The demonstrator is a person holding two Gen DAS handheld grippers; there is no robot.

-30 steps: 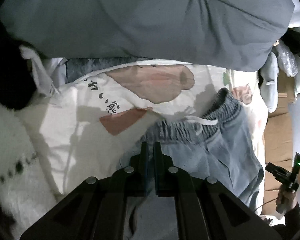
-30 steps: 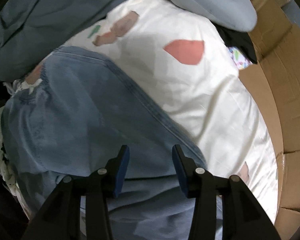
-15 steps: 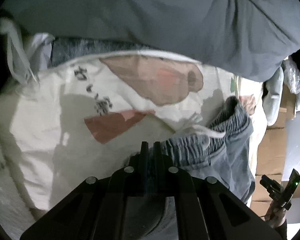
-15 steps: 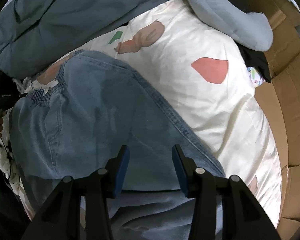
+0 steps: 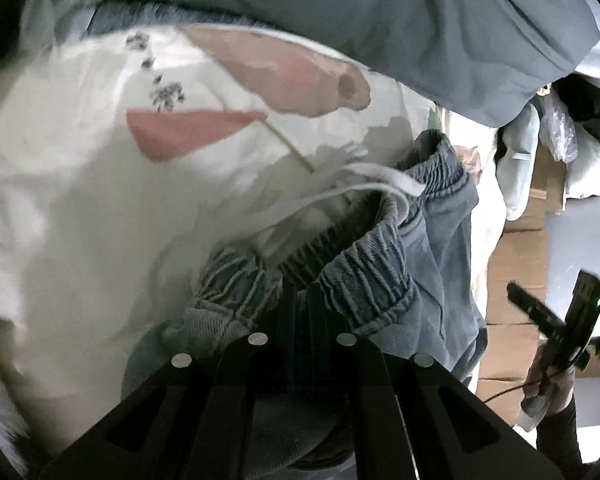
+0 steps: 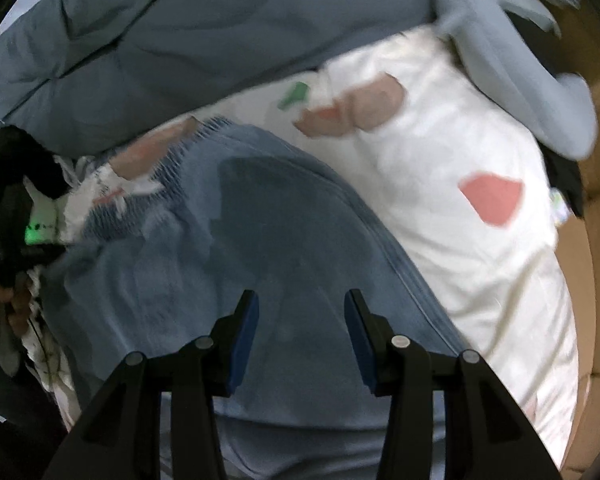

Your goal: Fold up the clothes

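Blue denim pants (image 6: 268,240) lie on a white printed bedsheet (image 6: 440,184). In the left wrist view my left gripper (image 5: 302,296) is shut on the pants' elastic waistband (image 5: 364,264), which is bunched and lifted, with a white drawstring (image 5: 364,184) trailing over the sheet (image 5: 80,208). My right gripper (image 6: 300,312) is open and empty, hovering over the middle of the pants. It also shows at the right edge of the left wrist view (image 5: 556,320).
A grey-blue duvet (image 6: 188,52) is piled along the far side (image 5: 380,20). A pale blue garment (image 6: 516,68) lies at the upper right. Cardboard boxes (image 6: 596,264) stand to the right of the bed (image 5: 512,292).
My left gripper has pulled the waistband up and to the left, bunching it. My right gripper has drawn back, so more of the pants and duvet show.
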